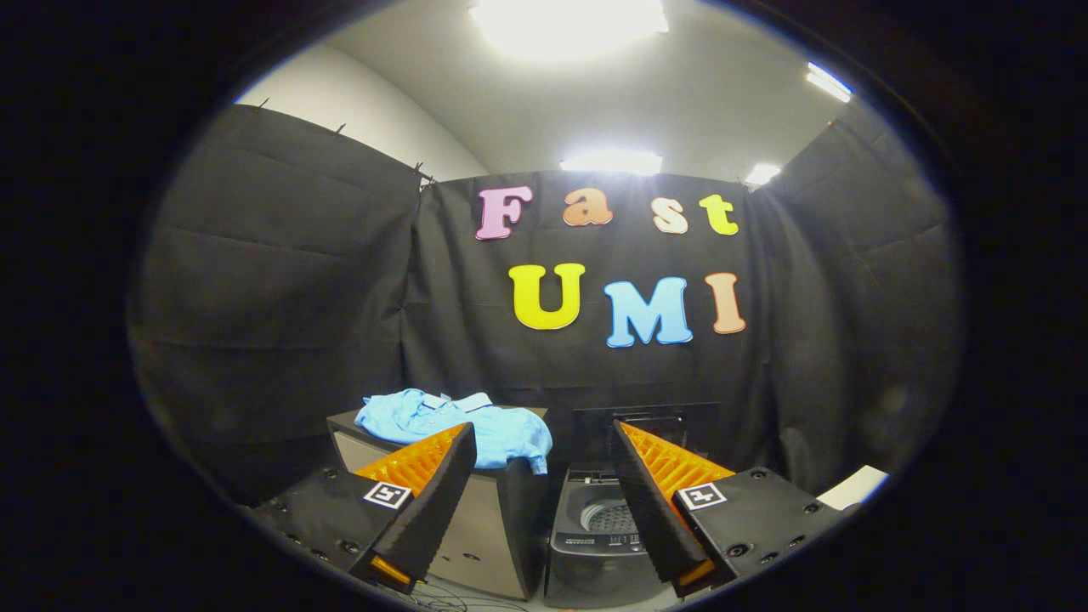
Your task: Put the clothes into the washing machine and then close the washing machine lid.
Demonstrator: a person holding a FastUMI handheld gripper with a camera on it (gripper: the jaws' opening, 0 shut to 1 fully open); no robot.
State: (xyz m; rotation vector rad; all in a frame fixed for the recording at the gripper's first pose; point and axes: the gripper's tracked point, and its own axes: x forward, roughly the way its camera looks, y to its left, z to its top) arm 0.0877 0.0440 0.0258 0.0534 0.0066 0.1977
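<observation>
Approaching with fingers spread apart and empty, the gripper (544, 463) is facing the light-blue shirt (459, 429) ahead-left, needing grasping before the open washing machine (599, 531).

gripper (544, 442) | wedge-shaped ribbed fingers (425, 476) | square tag markers | screwed black mounts

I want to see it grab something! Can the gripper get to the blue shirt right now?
Probably yes. The gripper is open, and the blue shirt lies uncovered on the cabinet, beyond the fingers, with nothing between them.
</observation>
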